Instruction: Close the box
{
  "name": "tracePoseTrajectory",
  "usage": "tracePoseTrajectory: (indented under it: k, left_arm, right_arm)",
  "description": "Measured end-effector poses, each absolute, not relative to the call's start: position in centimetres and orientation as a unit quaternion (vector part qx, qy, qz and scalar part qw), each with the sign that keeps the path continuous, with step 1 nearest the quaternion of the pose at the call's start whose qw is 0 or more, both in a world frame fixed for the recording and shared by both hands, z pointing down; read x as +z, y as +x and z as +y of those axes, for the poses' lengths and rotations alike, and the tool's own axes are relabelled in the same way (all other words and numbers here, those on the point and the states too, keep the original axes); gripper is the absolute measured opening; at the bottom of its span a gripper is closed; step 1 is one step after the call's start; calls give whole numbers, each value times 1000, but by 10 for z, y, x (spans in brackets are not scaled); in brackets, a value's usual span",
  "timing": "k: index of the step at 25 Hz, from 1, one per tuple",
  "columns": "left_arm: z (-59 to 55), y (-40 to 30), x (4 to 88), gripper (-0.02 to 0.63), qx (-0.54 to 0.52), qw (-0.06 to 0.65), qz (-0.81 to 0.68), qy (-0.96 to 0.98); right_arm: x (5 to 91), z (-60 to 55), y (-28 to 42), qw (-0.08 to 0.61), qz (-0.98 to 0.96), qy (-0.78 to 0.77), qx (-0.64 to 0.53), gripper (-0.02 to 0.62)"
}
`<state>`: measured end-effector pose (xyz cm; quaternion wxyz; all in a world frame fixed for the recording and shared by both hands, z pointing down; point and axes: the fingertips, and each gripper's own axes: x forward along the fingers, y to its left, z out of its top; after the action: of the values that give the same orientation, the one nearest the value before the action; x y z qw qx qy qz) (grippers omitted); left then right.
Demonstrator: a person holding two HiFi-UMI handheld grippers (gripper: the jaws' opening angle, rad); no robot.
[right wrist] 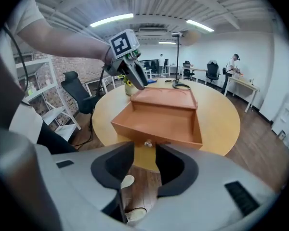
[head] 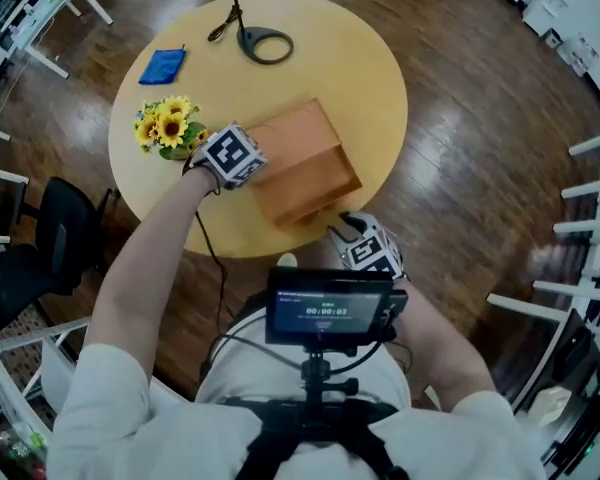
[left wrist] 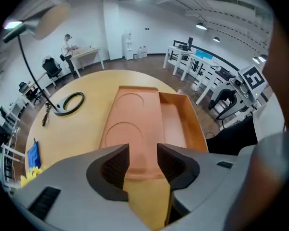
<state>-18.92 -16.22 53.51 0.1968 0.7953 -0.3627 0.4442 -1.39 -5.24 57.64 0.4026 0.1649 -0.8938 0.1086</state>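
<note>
An orange wooden box (head: 310, 190) stands open on the round table (head: 380, 78). Its lid (head: 288, 136) is folded back on the far side. In the left gripper view the lid (left wrist: 130, 124) lies left of the open tray (left wrist: 176, 121). My left gripper (left wrist: 142, 163) is open at the lid's left edge, which shows between the fingertips without being pressed. The right gripper view shows the tray (right wrist: 161, 121) with a small metal knob (right wrist: 148, 143) on its front wall. Just in front of that knob, off the table's near edge, my right gripper (right wrist: 145, 165) is open and holds nothing.
A bunch of sunflowers (head: 168, 126) stands by my left hand. A blue cloth (head: 163, 65) and a lamp's ring base (head: 265, 44) with its pole lie farther back. A black chair (head: 50, 230) stands left of the table. White racks (head: 595, 218) line the right side.
</note>
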Motion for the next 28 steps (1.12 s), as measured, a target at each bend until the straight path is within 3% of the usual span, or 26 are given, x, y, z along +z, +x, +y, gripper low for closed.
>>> tracePoseTrajectory:
  k: [5,12,19,28]
  left_arm:
    - [-187,-189,568,179,489,208,-288,796]
    - [-186,-180,577,122,524,233,-217,790]
    - [-186,-179,579,118,530,239,-204,788]
    - [-185,-176,576,112,530,232,-195,792]
  right_arm:
    - [602,-64,-19,406,-878,212,143,142]
    - [633,-68,-29,384,-868,265,171,130]
    - [647,-72,-39,379,-863,287,170,75]
    - [644,-85,-43,372,-863,296,171,72]
